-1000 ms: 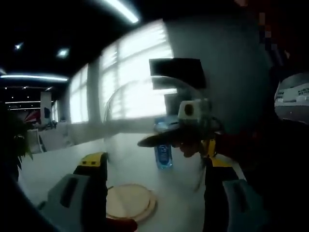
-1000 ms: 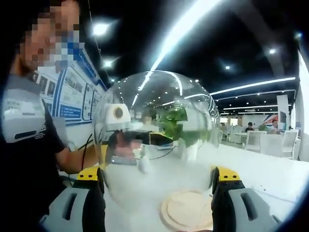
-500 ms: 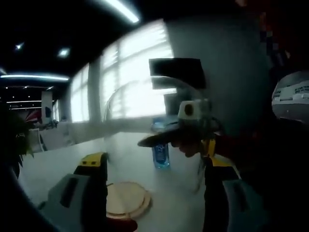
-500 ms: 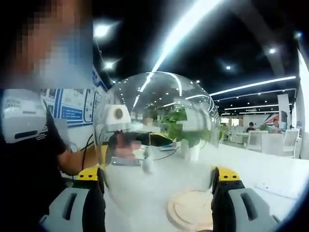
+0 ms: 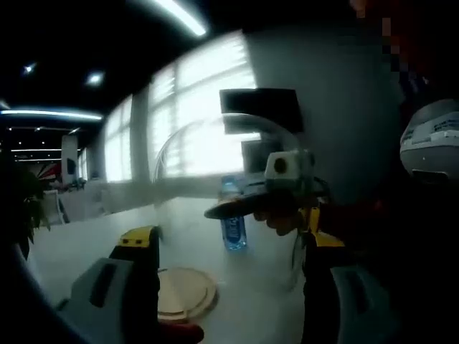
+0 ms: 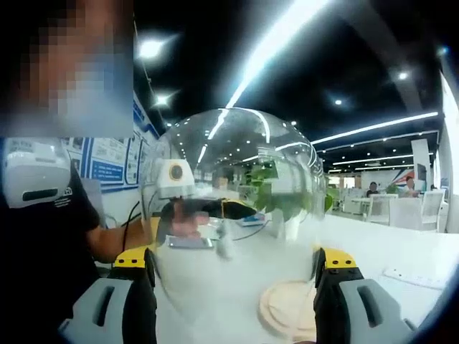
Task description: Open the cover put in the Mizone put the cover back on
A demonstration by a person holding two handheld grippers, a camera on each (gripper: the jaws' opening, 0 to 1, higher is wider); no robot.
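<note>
- The cover [image 6: 233, 208] is a big clear dome. In the right gripper view it sits between the two jaws and is held up off the bench [image 6: 387, 251], so the way underneath is open.
- The right gripper [image 6: 233, 276] has its jaws wide, one on each side of the dome; they seem to press on its sides to carry it.
- The round wooden base [image 6: 290, 308] lies bare on the bench at about 5 o'clock, waiting for the drink.
- The Mizone bottle [image 5: 231, 222] stands upright on the bench, past the base, near the middle of the left gripper view. It is not on the base yet.
- The left gripper [image 5: 229, 276] has its jaws open and holds nothing, likely ready to fetch the bottle.
- The person's hand [image 5: 276, 215] reaches in from 3 o'clock.
</note>
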